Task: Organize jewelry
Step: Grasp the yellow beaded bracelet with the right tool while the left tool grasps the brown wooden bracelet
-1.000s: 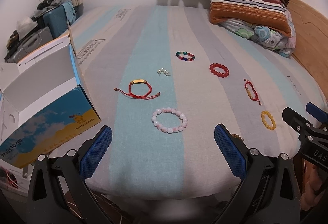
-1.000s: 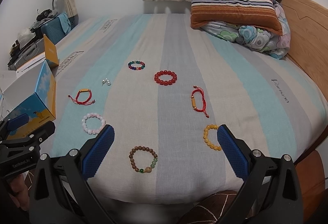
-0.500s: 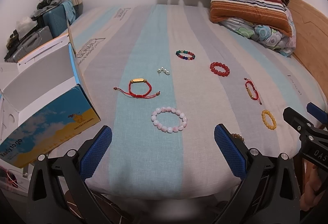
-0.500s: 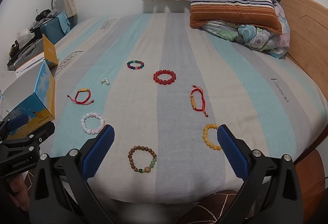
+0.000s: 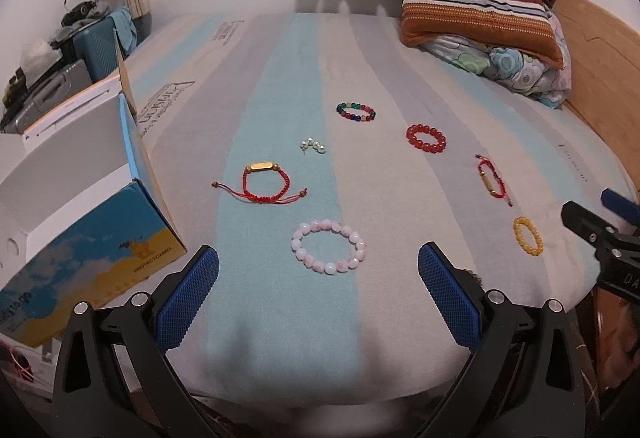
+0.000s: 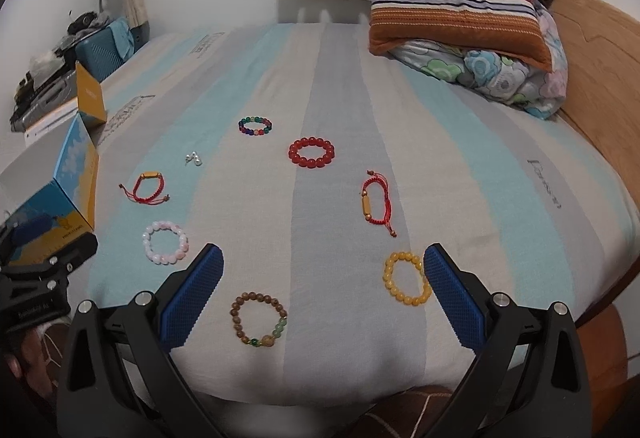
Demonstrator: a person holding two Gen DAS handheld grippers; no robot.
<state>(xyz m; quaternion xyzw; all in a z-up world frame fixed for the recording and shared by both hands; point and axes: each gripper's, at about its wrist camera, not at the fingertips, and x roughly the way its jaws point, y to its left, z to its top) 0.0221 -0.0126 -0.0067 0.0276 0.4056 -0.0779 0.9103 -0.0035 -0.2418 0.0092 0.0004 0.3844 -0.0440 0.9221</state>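
Several bracelets lie spread on the striped bed. In the left wrist view my open, empty left gripper [image 5: 318, 274] frames a pink bead bracelet [image 5: 328, 246], with a red cord bracelet [image 5: 266, 183], pearl earrings [image 5: 313, 146], a multicolour bracelet [image 5: 355, 112] and a red bead bracelet [image 5: 426, 138] beyond. In the right wrist view my open, empty right gripper [image 6: 322, 274] hovers over a brown wooden bracelet [image 6: 259, 319], with a yellow bead bracelet [image 6: 406, 282] by its right finger and a second red cord bracelet [image 6: 376, 201] ahead.
An open blue and yellow cardboard box [image 5: 80, 205] stands at the bed's left edge; it also shows in the right wrist view [image 6: 64, 189]. Pillows and a folded quilt [image 6: 468, 33] sit at the far right by the wooden headboard [image 6: 600, 77]. Luggage [image 5: 96, 45] stands beyond the box.
Both grippers have crept slightly forward and closer to the bed; the bracelets appear a little nearer. Nothing was grasped or moved.
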